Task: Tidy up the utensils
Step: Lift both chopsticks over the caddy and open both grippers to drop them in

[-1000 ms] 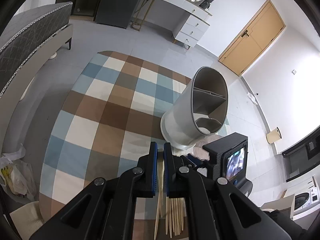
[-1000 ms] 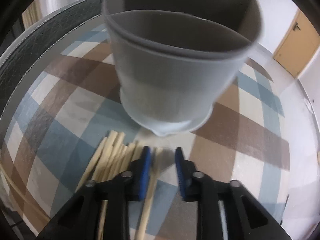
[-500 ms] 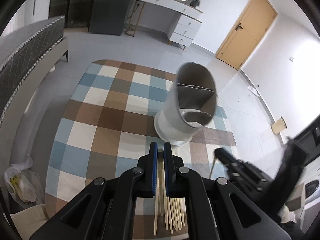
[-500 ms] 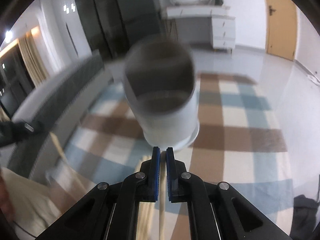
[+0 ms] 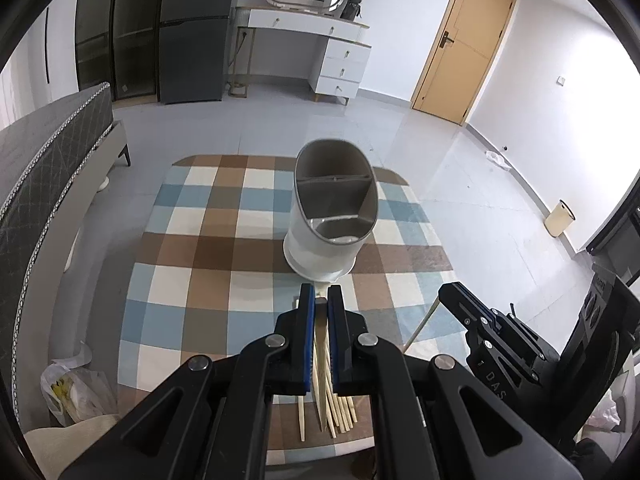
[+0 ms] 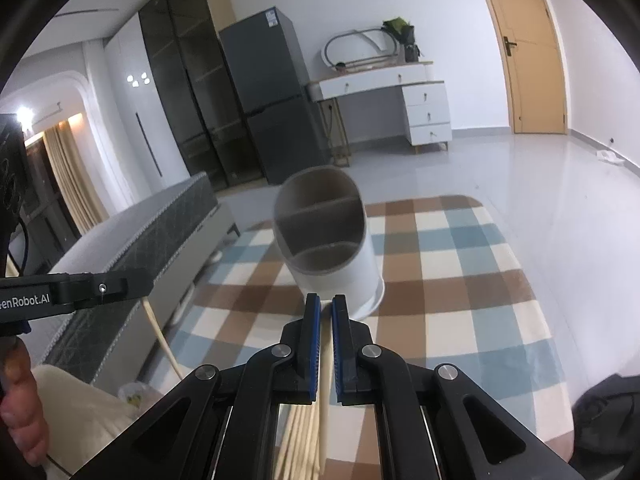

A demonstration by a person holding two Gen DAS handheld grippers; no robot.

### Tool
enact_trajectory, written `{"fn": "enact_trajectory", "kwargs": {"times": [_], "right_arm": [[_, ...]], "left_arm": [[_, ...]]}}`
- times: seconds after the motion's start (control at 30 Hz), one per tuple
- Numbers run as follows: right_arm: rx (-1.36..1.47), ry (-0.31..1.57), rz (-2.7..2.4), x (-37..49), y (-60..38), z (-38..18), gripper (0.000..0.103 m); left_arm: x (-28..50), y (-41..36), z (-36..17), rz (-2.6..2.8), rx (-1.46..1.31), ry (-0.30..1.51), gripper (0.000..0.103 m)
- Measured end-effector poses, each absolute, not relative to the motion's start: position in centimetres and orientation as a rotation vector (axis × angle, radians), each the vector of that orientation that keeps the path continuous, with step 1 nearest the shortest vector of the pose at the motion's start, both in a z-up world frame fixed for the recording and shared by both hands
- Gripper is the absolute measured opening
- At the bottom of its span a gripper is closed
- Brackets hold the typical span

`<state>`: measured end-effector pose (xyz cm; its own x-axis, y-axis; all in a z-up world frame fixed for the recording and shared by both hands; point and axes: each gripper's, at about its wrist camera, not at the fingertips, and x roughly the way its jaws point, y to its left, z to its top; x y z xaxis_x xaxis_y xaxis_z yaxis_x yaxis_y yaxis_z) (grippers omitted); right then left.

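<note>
Fridge (image 5: pixel 192 32), door (image 5: pixel 460 40), perhaps a bag (image 5: pixel 76 392).

My left gripper (image 5: pixel 321 300) and right gripper (image 6: pixel 326 308) are matt black plastic with blue ribbed pads and bright metal pivot screws, each closed on a pale, smooth wooden chopstick (image 6: pixel 325 380). The utensil holder (image 5: pixel 334 216) is smooth plastic, white outside and matt grey inside. It stands on a checked woven cloth (image 5: pixel 208 280); the floor (image 5: pixel 440 152) is glossy tile.
</note>
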<state>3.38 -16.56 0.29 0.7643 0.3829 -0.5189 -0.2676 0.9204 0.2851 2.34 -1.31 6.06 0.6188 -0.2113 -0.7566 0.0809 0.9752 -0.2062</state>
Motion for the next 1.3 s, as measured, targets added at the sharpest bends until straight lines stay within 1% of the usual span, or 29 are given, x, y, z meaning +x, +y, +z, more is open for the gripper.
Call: {"fn": "enact_trajectory", "kwargs": {"times": [0.17, 0.37, 0.57, 0.8, 0.97, 1.03, 1.3], "right_arm": [[0.228, 0.544, 0.374, 3.1, -17.1, 2.5, 0.005], [0.224, 0.476, 0.403, 4.3, -17.1, 5.8, 0.005], [0.185, 0.387, 0.441, 8.4, -17.1, 11.2, 0.005], [0.113, 0.280, 0.478, 14.2, -15.5, 15.7, 0.005], [0.079, 0.253, 0.499, 18.5, -13.9, 15.5, 0.005], [0.077, 0.251, 0.512, 19.5, -13.5, 14.9, 0.005], [0.012, 0.264, 0.522, 21.8, -12.2, 11.0, 0.005]], "left_arm": [[3.1, -1.4, 8.1, -0.183, -0.154, 0.861, 0.002], [5.9, -1.1, 11.6, -0.195, -0.167, 0.794, 0.002], [10.9, -0.6, 14.7, -0.184, -0.189, 0.683, 0.002], [16.9, -0.4, 16.1, -0.181, -0.174, 0.580, 0.002], [19.7, 0.0, 15.0, -0.183, -0.169, 0.549, 0.002], [20.8, 0.1, 13.7, -0.188, -0.168, 0.547, 0.002], [21.4, 0.8, 10.1, -0.227, -0.175, 0.597, 0.002]]}}
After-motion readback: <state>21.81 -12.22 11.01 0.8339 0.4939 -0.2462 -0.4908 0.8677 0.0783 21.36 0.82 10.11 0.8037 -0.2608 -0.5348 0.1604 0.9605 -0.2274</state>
